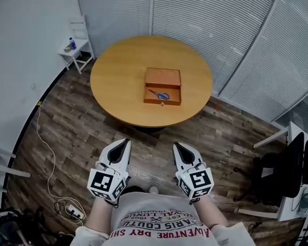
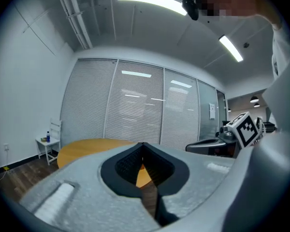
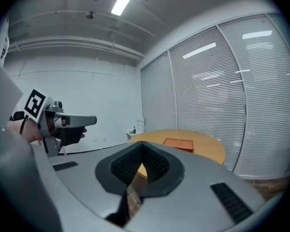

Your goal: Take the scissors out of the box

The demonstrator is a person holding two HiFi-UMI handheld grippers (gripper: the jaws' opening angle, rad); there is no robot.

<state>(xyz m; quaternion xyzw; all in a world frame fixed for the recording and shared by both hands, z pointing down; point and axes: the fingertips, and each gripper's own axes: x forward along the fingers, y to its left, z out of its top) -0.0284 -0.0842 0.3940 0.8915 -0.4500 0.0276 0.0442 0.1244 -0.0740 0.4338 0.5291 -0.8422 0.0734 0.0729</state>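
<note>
An orange wooden box (image 1: 162,77) lies on the round wooden table (image 1: 118,81), its front compartment open upward. Blue-handled scissors (image 1: 159,94) lie inside that compartment. Both grippers hang side by side above the floor, well short of the table's near edge. My left gripper (image 1: 126,143) is shut and holds nothing; its tips meet in the left gripper view (image 2: 142,145). The right gripper (image 1: 177,146) is also shut and holds nothing (image 3: 142,144). In the right gripper view the box (image 3: 179,143) shows far ahead on the table (image 3: 208,151).
A small white stand (image 1: 78,48) with a bottle sits at the back left by the wall. Blind-covered glass partitions (image 1: 220,19) run behind the table. A black chair (image 1: 285,173) stands at the right. A cable and power strip (image 1: 72,210) lie on the floor at the left.
</note>
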